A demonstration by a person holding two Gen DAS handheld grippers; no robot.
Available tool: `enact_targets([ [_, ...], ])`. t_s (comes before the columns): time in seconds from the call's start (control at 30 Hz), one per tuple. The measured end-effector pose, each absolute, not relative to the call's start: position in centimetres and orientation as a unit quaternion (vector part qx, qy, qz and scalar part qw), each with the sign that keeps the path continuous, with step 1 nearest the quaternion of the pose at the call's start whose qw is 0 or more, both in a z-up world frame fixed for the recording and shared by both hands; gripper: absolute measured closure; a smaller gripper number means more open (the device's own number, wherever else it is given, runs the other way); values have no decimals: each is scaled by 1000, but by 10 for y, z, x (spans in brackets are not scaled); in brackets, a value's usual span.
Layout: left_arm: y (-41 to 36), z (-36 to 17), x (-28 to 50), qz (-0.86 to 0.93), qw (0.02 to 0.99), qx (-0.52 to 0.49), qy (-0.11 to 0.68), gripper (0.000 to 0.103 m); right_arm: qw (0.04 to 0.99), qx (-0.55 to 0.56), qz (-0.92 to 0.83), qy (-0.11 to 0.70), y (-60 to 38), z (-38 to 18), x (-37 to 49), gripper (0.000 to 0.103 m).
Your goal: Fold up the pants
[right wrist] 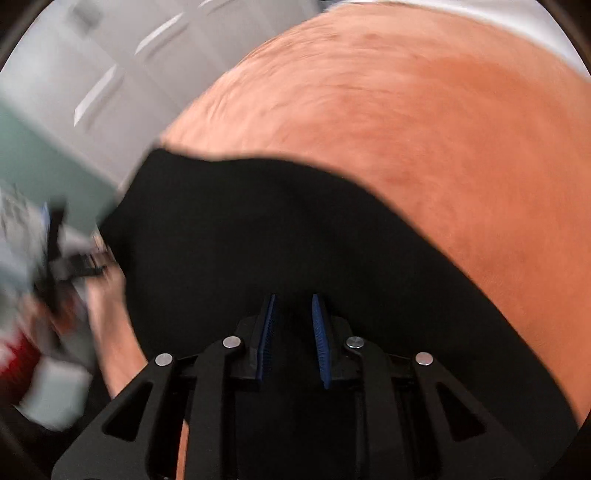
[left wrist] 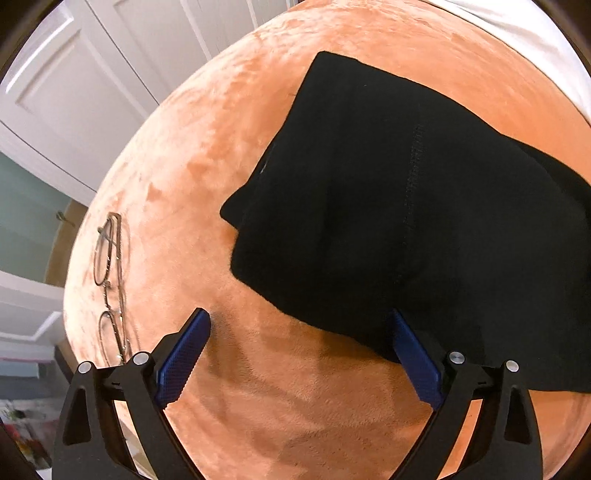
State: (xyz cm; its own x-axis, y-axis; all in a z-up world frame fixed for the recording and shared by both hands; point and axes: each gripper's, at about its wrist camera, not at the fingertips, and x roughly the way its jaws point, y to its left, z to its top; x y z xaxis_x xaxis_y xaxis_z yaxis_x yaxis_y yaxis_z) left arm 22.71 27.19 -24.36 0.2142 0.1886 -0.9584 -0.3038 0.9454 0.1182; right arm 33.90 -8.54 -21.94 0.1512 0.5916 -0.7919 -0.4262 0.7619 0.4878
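Black pants [left wrist: 388,206] lie folded on an orange plush blanket [left wrist: 192,177]. My left gripper [left wrist: 299,323] points down at the blanket by the pants' near edge. It is open wide, with its right finger [left wrist: 410,350] against the cloth's edge and bare blanket between the pads. The right wrist view is blurred. There the pants [right wrist: 258,229] fill the foreground and my right gripper [right wrist: 294,304] has its blue pads a narrow gap apart, with black cloth filling that gap. The left gripper [right wrist: 62,258] and the hand [right wrist: 107,295] holding it show at the left.
A pair of wire-rimmed glasses [left wrist: 110,280] lies on the blanket near its left edge. White panelled doors [left wrist: 74,92] stand beyond the bed. A white sheet [left wrist: 517,33] borders the blanket at the top right.
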Motion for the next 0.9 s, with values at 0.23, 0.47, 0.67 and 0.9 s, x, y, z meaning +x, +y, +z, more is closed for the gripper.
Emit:
enact_targets([
  [0.23, 274, -243, 230, 162, 776, -50, 608, 7, 780, 99, 299, 541, -81, -198, 396, 44],
  [0.47, 284, -249, 219, 153, 778, -48, 608, 5, 707, -14, 377, 598, -20, -232, 369, 72],
  [0.67, 288, -239, 212, 143, 779, -76, 605, 5, 655, 17, 414, 632, -39, -235, 368, 59],
  [0.9, 324, -234, 178, 90, 749, -293, 587, 10, 549, 260, 401, 686, -86, -275, 413, 45],
])
